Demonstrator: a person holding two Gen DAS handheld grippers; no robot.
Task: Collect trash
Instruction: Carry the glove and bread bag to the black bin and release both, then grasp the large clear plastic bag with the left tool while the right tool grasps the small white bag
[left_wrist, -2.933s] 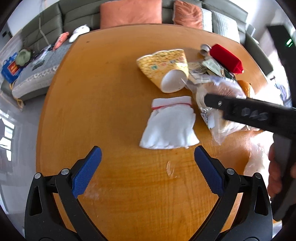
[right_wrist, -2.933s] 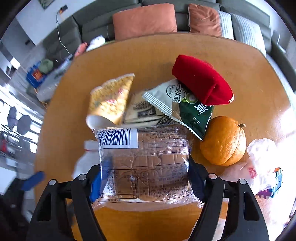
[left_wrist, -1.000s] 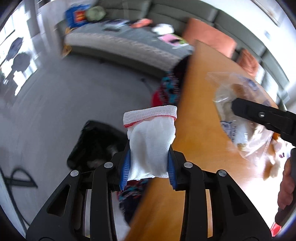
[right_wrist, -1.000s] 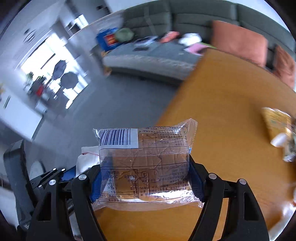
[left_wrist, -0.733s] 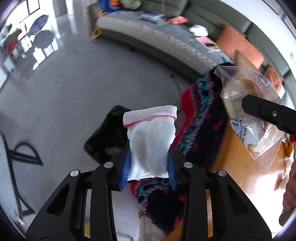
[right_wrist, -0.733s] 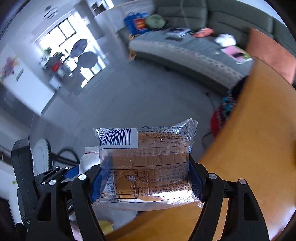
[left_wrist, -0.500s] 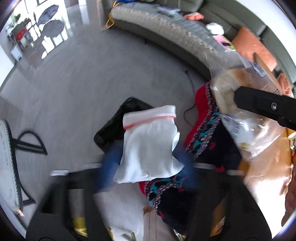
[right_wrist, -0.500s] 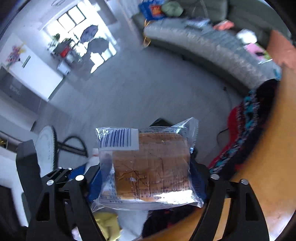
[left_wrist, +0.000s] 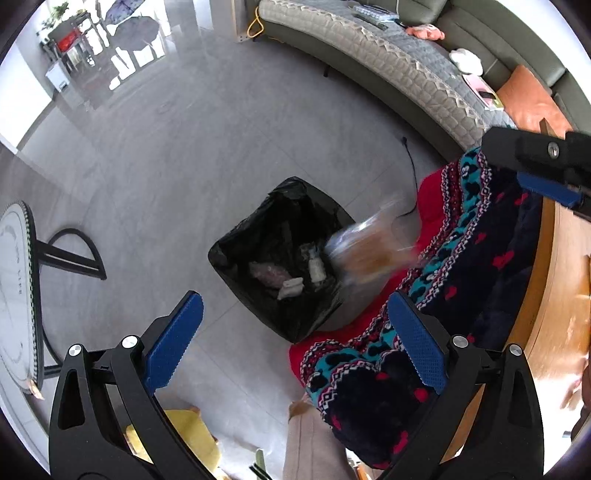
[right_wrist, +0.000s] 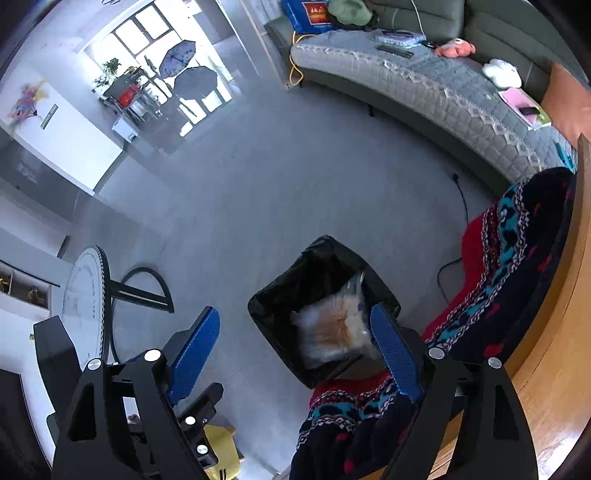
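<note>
A black-lined trash bin (left_wrist: 255, 236) (right_wrist: 321, 258) stands on the grey floor below both grippers. My left gripper (left_wrist: 293, 317) hangs open over it with nothing between its blue pads. White scraps (left_wrist: 291, 288) lie inside the bin; I cannot tell which is the white cloth. The clear bread packet (left_wrist: 369, 251) (right_wrist: 332, 332) is a blur falling at the bin's mouth, free of any pad. My right gripper (right_wrist: 293, 321) is above it with its jaws opening and nothing pressed between them. One of its fingers (left_wrist: 543, 184) shows at the upper right of the left wrist view.
A red, blue and black patterned blanket (left_wrist: 480, 258) (right_wrist: 517, 277) lies beside the bin, against the wooden table edge (left_wrist: 554, 295) (right_wrist: 576, 295). A round side table (left_wrist: 14, 295) (right_wrist: 85, 295) stands to the left. A grey sofa (left_wrist: 406, 66) runs along the back. Something yellow (left_wrist: 192, 439) lies below.
Both grippers swung from the table out over the bin. The left one opened and the white cloth dropped away. The right one let go of the bread packet, which is now falling.
</note>
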